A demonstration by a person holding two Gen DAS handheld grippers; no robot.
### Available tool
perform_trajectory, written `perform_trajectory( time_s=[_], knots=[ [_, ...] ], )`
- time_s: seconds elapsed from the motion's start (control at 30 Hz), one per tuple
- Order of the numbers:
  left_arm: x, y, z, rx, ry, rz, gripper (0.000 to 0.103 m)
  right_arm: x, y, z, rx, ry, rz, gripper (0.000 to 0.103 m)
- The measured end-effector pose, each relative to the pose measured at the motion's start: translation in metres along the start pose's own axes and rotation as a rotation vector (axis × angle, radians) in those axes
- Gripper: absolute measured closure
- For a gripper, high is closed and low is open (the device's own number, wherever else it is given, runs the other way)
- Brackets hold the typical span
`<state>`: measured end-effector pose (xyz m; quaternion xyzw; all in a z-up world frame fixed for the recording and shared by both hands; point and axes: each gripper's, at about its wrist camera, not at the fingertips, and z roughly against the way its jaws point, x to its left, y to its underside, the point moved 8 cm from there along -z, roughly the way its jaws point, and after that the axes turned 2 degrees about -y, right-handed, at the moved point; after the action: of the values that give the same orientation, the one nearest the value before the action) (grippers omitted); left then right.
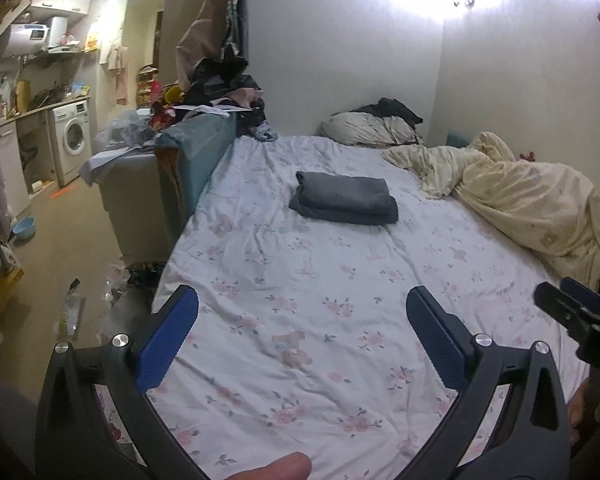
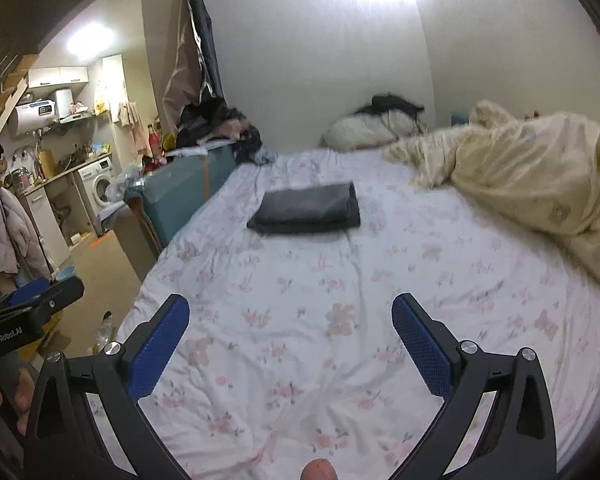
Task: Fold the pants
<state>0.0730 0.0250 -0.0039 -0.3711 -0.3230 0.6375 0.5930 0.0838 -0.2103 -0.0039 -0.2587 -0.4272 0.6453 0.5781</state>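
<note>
The dark grey pants (image 1: 343,198) lie folded into a neat rectangle in the middle of the bed, on the floral sheet (image 1: 300,320). They also show in the right wrist view (image 2: 308,209). My left gripper (image 1: 302,312) is open and empty, held above the near part of the bed, well short of the pants. My right gripper (image 2: 290,318) is open and empty too, at about the same distance. The right gripper shows at the right edge of the left wrist view (image 1: 572,308), and the left gripper at the left edge of the right wrist view (image 2: 32,300).
A crumpled cream duvet (image 1: 532,200) lies along the bed's right side. A pillow with dark clothes (image 1: 374,126) lies at the head. A teal bench (image 1: 196,152) piled with clothes stands left of the bed. Litter lies on the floor (image 1: 72,308); a washing machine (image 1: 72,136) stands beyond.
</note>
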Motion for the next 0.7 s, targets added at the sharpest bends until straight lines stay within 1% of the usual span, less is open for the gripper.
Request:
perform_trajectory(
  time_s=[0.07, 0.13, 0.2, 0.27, 0.37, 0.57, 0.7],
  knots=[
    [-0.008, 0.001, -0.003, -0.005, -0.001, -0.03, 0.001, -0.001, -0.005, 0.0, -0.025, 0.012, 0.001, 0.0],
    [-0.013, 0.003, -0.006, 0.002, 0.002, -0.03, 0.001, -0.004, -0.005, -0.001, -0.029, 0.016, -0.004, 0.0],
    [-0.015, 0.004, -0.008, 0.011, 0.016, -0.023, 0.001, -0.005, 0.0, -0.006, -0.013, 0.019, -0.01, 0.0],
    [-0.015, 0.002, -0.007, 0.002, 0.005, -0.032, 0.001, -0.004, 0.003, -0.01, 0.004, 0.021, -0.009, 0.0],
    [-0.015, -0.002, -0.006, -0.016, 0.004, -0.035, 0.001, -0.001, 0.003, -0.012, 0.004, 0.016, -0.005, 0.0],
    [-0.015, -0.001, -0.005, -0.011, 0.014, -0.043, 0.001, 0.004, 0.005, -0.012, 0.005, 0.02, 0.014, 0.0],
    [-0.014, -0.001, -0.004, -0.006, 0.006, -0.029, 0.001, 0.006, 0.006, -0.011, 0.009, 0.021, 0.02, 0.0]
  ],
)
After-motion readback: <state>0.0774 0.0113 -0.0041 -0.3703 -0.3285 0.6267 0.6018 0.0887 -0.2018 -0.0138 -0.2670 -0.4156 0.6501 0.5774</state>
